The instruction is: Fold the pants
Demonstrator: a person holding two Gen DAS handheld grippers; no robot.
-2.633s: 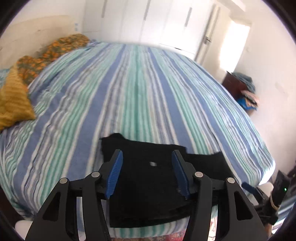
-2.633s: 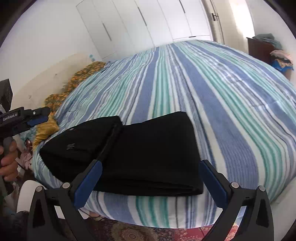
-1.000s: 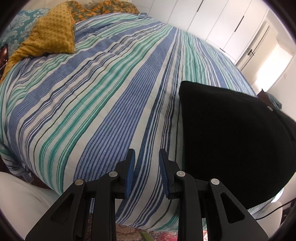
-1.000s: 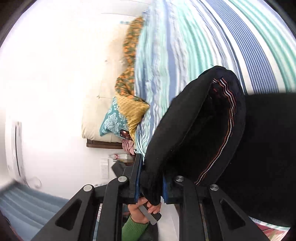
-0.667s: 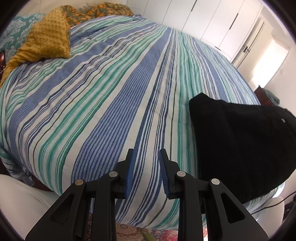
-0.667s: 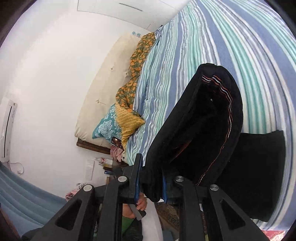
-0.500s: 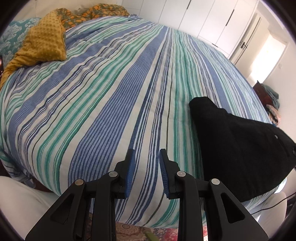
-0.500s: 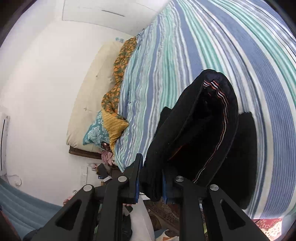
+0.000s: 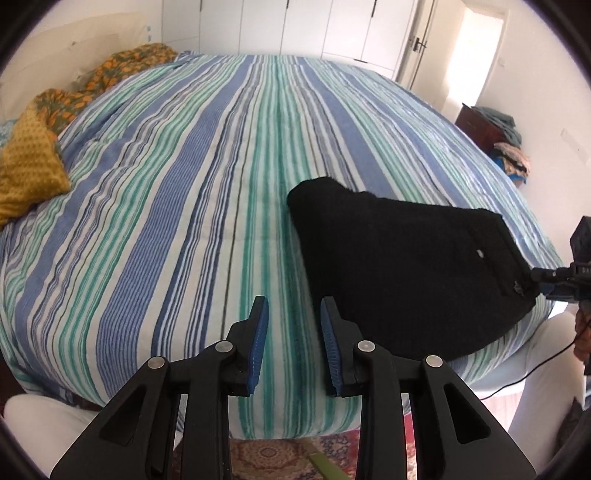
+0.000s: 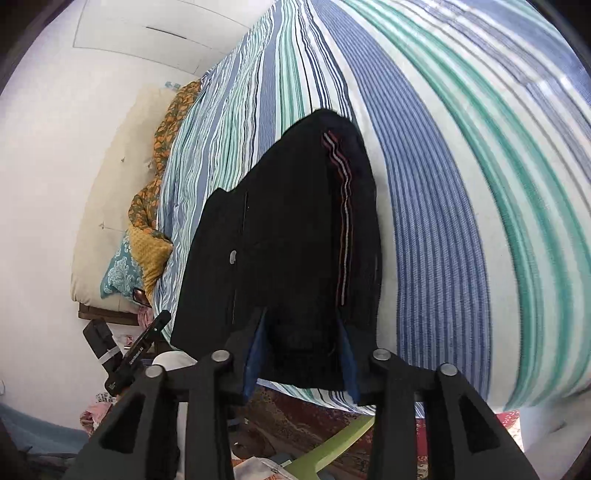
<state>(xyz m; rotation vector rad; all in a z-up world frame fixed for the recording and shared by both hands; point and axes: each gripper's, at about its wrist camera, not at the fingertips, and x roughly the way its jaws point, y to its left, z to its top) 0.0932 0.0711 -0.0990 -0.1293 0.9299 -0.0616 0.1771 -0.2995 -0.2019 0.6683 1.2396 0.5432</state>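
The black pants lie folded on the striped bedspread near the bed's front right edge. In the right wrist view the pants show a red and white striped seam on top. My right gripper has its jaws opening; the pants' near edge lies between the blue pads, which no longer press it. From the left wrist view the right gripper sits at the pants' right corner. My left gripper hovers over bare bedspread left of the pants, narrowly open and holding nothing.
A yellow cushion and an orange patterned blanket lie at the bed's far left. White wardrobes line the back wall. A dark cabinet with clothes stands at the right. A patterned rug covers the floor below the bed's edge.
My right gripper brought the raised half of the pants down onto the bed and its jaws spread apart. The left gripper pulled back and rolled, staying empty.
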